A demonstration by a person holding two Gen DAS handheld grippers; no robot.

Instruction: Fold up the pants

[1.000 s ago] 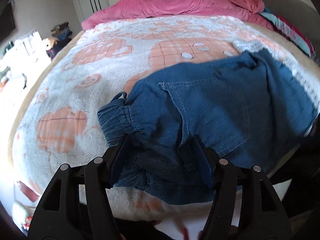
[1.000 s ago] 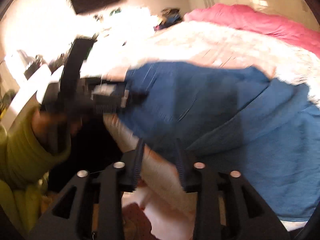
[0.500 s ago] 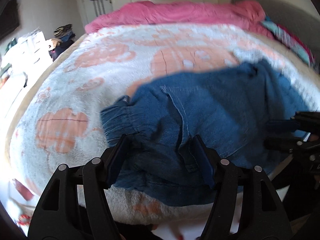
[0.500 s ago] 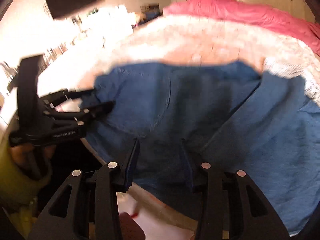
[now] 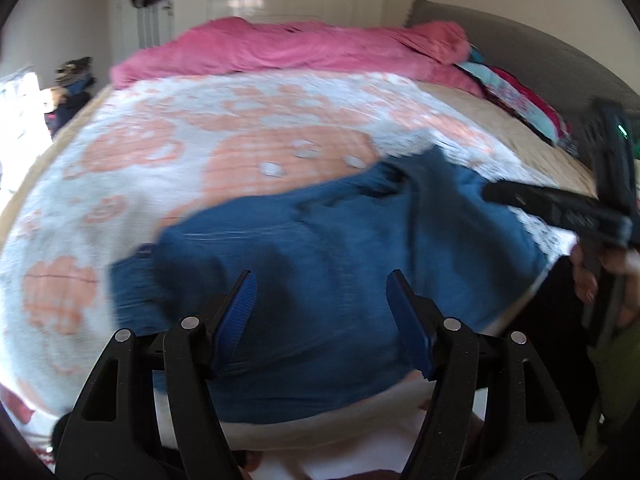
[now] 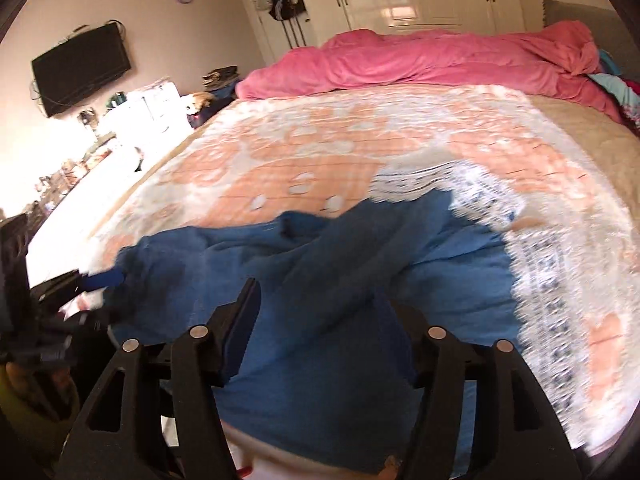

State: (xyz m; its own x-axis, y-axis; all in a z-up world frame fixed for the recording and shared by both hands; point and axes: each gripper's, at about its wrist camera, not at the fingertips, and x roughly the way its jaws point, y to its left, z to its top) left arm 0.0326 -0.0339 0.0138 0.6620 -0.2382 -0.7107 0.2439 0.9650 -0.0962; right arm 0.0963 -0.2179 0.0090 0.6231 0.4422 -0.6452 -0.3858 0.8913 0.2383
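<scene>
While pants (image 5: 340, 272) overhang the bed edge (image 6: 280, 450), left gripper (image 5: 322, 312) parted, right gripper (image 6: 320, 320) just widened, both empty.

both grippers are chunky black plastic, left gripper (image 5: 322, 292) with bright blue ribbed pads (image 5: 240, 308), silver screw heads on each arm, triangular cutouts lower down. right gripper (image 6: 320, 300) same build, and there's an olive-green sleeve (image 5: 620, 364)

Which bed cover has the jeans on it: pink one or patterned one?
The patterned blanket, white with orange shapes: the jeans lie on its near edge. The pink duvet is bunched along the far side, clear of them.
</scene>
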